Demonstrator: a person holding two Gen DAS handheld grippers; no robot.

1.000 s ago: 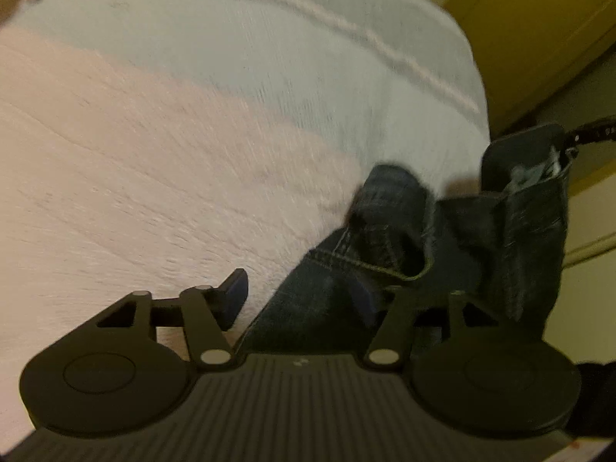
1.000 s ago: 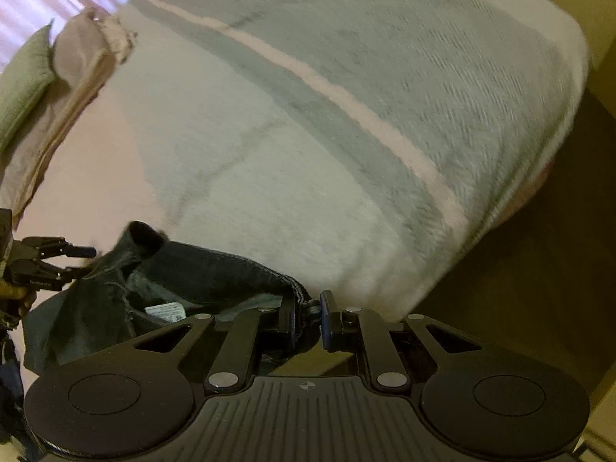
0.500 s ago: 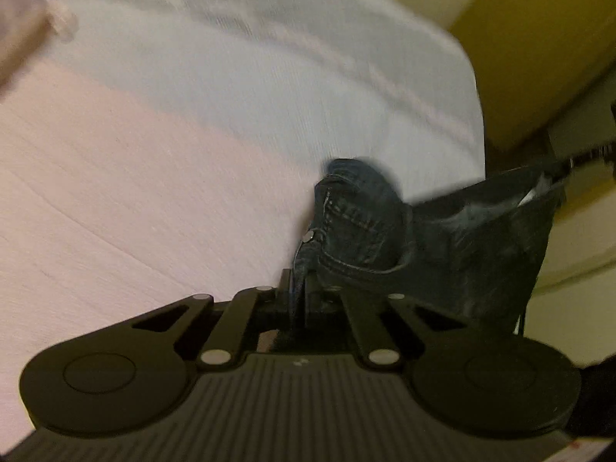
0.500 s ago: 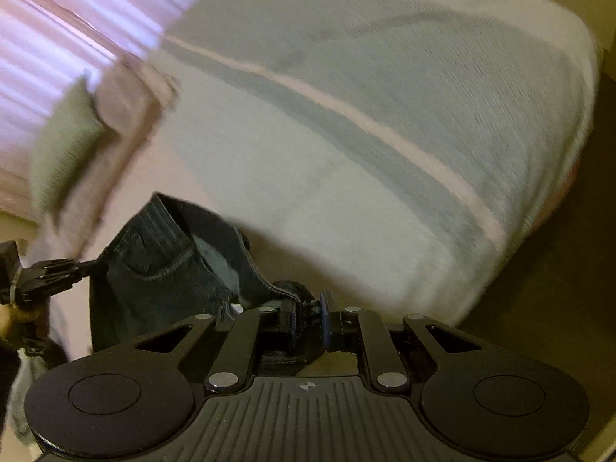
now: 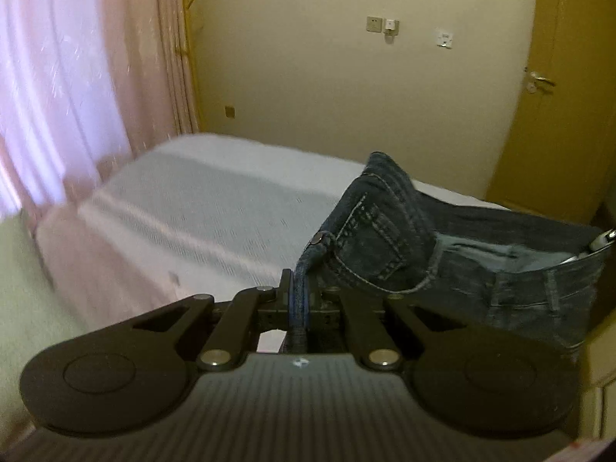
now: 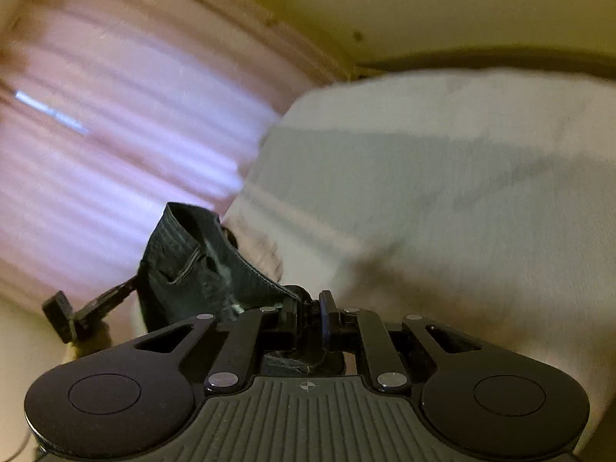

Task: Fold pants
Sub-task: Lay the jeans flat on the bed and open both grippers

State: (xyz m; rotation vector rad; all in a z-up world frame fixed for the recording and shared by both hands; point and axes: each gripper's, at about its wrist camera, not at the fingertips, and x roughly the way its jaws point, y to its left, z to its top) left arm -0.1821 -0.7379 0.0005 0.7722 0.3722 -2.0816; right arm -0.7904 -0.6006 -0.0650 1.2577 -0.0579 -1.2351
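Dark blue denim pants (image 5: 389,231) hang in the air above the bed, stretched by the waistband between my two grippers. My left gripper (image 5: 300,288) is shut on the waistband next to the metal button, with the front pocket just to the right. In the right wrist view my right gripper (image 6: 310,308) is shut on the other end of the waistband, and the pants (image 6: 184,265) sag away to the left toward the left gripper (image 6: 127,287). The legs hang below, hidden from both views.
A bed (image 5: 215,200) with a pale grey-white striped blanket lies below and ahead. Pink curtains (image 5: 77,88) cover the window on the left. A cream wall stands behind the bed, and a yellow door (image 5: 558,96) is at the right.
My left gripper went from open to shut on the waistband. Both grippers then rose and tilted up, lifting the pants off the bed; wall, curtains and door came into view.
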